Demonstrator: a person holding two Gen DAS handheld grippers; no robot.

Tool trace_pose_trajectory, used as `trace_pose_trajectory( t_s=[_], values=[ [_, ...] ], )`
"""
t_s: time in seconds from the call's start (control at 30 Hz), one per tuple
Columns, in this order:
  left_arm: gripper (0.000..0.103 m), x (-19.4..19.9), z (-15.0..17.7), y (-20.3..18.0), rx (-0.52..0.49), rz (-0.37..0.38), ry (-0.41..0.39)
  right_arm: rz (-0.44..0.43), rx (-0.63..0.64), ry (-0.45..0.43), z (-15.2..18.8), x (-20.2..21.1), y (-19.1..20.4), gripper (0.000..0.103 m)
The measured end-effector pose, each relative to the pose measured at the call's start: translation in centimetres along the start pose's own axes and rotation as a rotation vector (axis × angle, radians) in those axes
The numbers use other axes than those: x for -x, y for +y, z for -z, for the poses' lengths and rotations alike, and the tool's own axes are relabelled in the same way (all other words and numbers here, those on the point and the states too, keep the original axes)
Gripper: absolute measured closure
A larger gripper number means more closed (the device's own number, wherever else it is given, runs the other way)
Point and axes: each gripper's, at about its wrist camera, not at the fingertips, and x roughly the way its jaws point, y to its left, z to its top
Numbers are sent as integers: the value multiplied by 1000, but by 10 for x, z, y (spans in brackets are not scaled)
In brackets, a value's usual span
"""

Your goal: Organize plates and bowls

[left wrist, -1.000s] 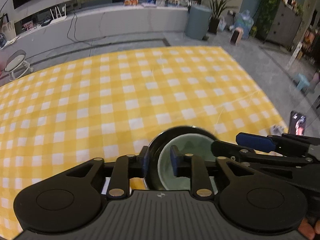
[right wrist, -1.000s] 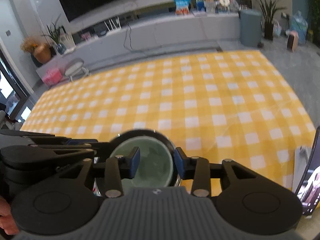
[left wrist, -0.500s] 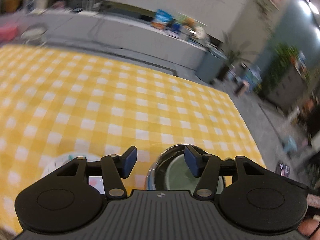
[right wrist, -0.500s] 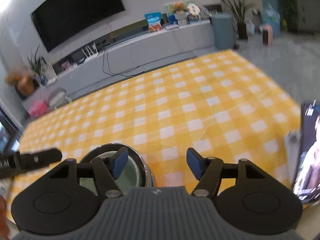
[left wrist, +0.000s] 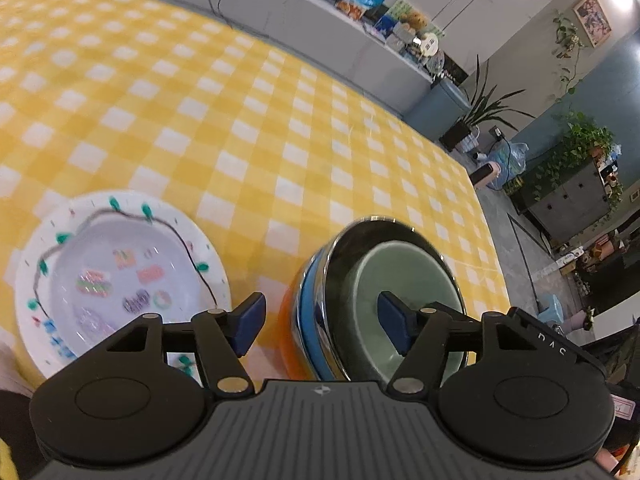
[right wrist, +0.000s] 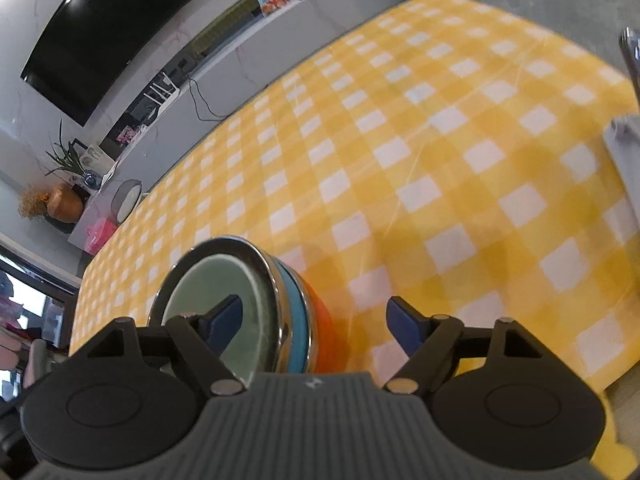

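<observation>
Both sets of jaws are opening, nothing pinched. The bowl stack [left wrist: 372,296] sits on the checked cloth [left wrist: 240,120], its rim straddled by the left gripper [left wrist: 320,322] and right gripper [right wrist: 314,326]. Bowls look nested; next job, I'd guess, is the plate [left wrist: 120,276], outside the left jaws.

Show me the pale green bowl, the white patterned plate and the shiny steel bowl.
pale green bowl [left wrist: 404,280], left wrist view, inner wall
white patterned plate [left wrist: 120,280], left wrist view, centre
shiny steel bowl [right wrist: 264,258], right wrist view, rim
</observation>
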Motion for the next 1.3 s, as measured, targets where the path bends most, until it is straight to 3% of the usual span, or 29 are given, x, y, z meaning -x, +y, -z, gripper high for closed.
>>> trace_pose_trajectory(
  t_s=[0.57,0.7,0.97,1.3],
  values=[
    [32,-28,3,14,105,56,92,-83,-171,139,7,-25,-19,27],
    [33,-32,5,20,126,74,109,-93,-180,131,7,-23,-19,30],
    [37,-30,6,22,121,97,102,-105,-163,139,8,-23,-16,50],
    [41,-30,5,17,89,88,97,-95,-143,139,8,-22,-14,53]
  ],
)
